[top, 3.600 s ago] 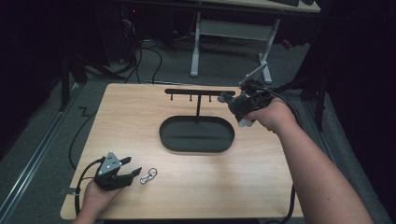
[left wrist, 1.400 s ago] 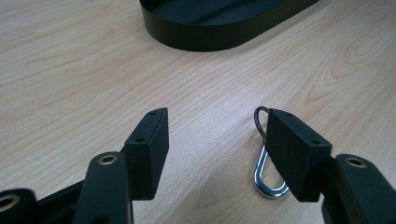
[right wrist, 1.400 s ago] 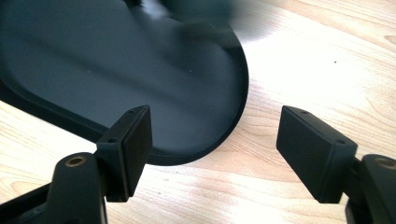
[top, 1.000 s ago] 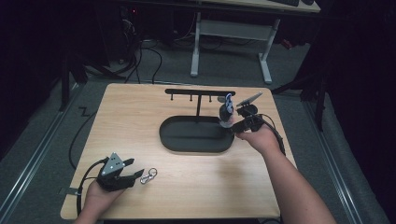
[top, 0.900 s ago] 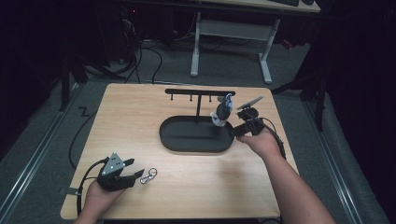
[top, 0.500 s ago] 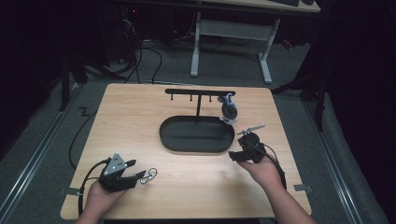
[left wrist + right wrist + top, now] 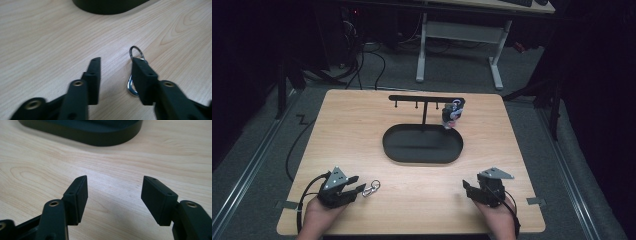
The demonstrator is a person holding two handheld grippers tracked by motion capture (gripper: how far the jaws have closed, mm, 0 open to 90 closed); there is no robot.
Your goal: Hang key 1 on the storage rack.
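One keychain hangs on the rack, upper centre. Key ring lies on the table, lower left, unhung. Left gripper fingers half-open, just been closing, not gripping the ring beside one of them. Right gripper open, empty.

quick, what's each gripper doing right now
left gripper: open, jaws just been closing beside the silver metal key ring clip, not gripping it
right gripper: open, holding nothing

Looking along the right gripper, two black jaws apart with only bare wooden table between, having just been closing a little; ahead, at the top edge, the dark rim of an oval tray
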